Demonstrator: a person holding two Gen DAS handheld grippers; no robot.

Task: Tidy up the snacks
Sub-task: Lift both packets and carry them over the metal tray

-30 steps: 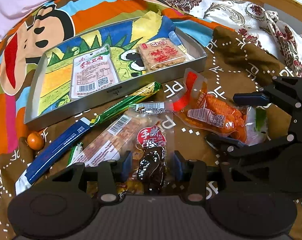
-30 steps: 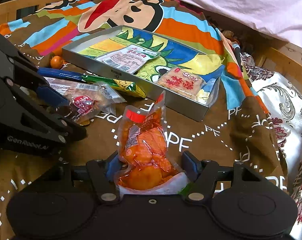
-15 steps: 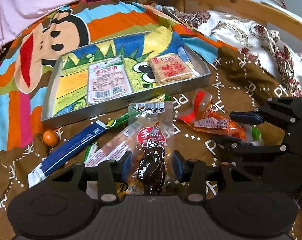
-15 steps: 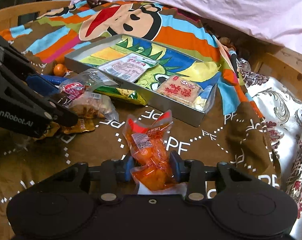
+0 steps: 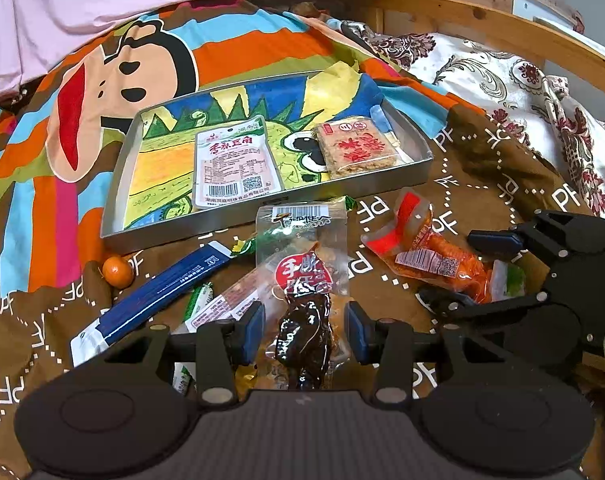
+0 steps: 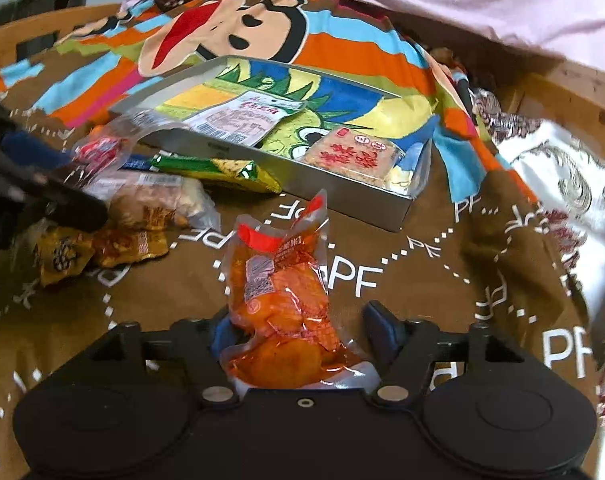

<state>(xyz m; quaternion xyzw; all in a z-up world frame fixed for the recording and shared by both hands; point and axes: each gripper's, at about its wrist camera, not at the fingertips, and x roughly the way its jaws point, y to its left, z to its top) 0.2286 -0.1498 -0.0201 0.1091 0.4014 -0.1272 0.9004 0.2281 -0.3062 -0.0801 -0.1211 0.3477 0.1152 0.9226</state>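
— Left gripper?
— Clamped narrow on the clear packet of dark glossy meat, held up, long axis pointing ahead at the shallow silver metal tray.
— Right gripper?
— Opening around the orange vacuum-sealed pouch; lying on the brown blanket, lengthwise toward the tray, right pad clear.
— Inside the tray?
— White flat sachet, square rice-cracker pack.

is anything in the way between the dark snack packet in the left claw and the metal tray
Nothing visible blocks it. The dark snack packet sits in the left claw, raised above the other packets, and the tray lies just beyond with bare floor between its two packets.
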